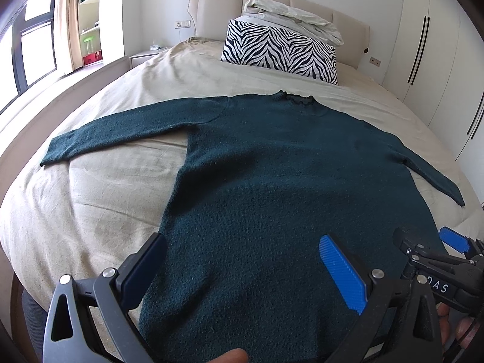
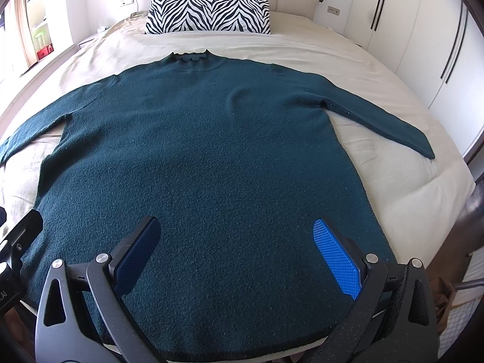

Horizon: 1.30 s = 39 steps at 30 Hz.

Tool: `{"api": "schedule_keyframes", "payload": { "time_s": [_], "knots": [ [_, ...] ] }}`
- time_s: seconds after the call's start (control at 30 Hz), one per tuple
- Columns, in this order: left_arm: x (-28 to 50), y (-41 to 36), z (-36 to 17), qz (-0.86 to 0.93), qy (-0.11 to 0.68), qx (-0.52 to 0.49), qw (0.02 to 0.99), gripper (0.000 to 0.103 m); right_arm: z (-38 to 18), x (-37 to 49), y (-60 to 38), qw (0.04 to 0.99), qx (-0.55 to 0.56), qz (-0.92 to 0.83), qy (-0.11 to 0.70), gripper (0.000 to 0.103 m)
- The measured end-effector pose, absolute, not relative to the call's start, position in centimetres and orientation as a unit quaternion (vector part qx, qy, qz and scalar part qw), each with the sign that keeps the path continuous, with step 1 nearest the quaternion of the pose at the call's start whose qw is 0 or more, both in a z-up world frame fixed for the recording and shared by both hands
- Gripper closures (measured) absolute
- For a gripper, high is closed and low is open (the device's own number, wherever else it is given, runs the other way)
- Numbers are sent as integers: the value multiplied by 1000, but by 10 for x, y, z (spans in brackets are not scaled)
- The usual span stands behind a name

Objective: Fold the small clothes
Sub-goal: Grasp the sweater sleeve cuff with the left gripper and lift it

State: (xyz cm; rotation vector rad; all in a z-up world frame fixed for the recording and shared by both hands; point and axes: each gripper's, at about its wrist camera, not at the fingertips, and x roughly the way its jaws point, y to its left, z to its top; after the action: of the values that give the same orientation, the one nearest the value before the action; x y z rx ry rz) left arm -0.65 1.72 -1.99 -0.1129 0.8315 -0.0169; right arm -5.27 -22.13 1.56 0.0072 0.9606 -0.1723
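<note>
A dark teal knit sweater [image 1: 272, 166] lies flat on the bed, collar at the far end, both sleeves spread out to the sides. It also fills the right wrist view [image 2: 205, 151]. My left gripper [image 1: 242, 269] is open and empty, hovering over the sweater's lower left part near the hem. My right gripper [image 2: 239, 254] is open and empty over the sweater's lower middle part, near the hem. The right gripper also shows in the left wrist view [image 1: 429, 245] at the right edge.
The bed has a beige sheet [image 1: 99, 187]. A zebra-print pillow [image 1: 281, 50] and a folded pale duvet [image 1: 290, 18] lie by the headboard. White wardrobes [image 2: 423, 30] stand at the right, a window [image 1: 33, 39] at the left.
</note>
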Motion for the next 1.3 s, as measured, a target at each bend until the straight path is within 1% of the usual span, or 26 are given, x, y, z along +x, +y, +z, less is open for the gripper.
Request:
{"api": "schedule_keyframes", "payload": {
  "time_s": [0.17,0.27,0.33,0.43,0.53,0.67,0.77,0.87,0.93,0.97,1.0,1.03,1.3],
  "knots": [
    [1,51,-22,-50,403,-149,902,0,20,-52,-226,889,36,-56,454,0],
    [7,83,-17,-69,374,-210,901,0,35,-57,-229,908,68,-23,413,0],
    [10,106,-15,-49,357,-243,901,0,47,-60,-228,920,76,-4,384,0],
    [11,132,-11,2,346,-243,906,0,63,-61,-224,932,77,18,355,0],
    [12,161,-11,19,373,-251,893,0,74,-57,-221,936,66,27,344,0],
    [4,225,-7,84,308,-309,896,0,79,-54,-222,935,77,37,343,0],
    [14,287,-26,93,291,-402,863,0,80,-50,-225,933,91,39,347,0],
    [24,345,-54,106,264,-514,809,2,80,-46,-226,929,107,49,351,1],
    [38,371,-66,119,260,-533,796,14,78,-44,-225,927,111,54,353,5],
    [45,382,-73,127,265,-543,787,18,78,-42,-224,926,112,57,356,7],
    [50,391,-79,128,261,-558,777,24,77,-39,-223,925,114,59,359,11],
    [55,399,-85,125,257,-570,770,25,75,-37,-224,923,117,59,362,13],
    [87,420,-107,175,226,-604,744,22,53,-14,-222,907,153,55,389,14]
  ]
}}
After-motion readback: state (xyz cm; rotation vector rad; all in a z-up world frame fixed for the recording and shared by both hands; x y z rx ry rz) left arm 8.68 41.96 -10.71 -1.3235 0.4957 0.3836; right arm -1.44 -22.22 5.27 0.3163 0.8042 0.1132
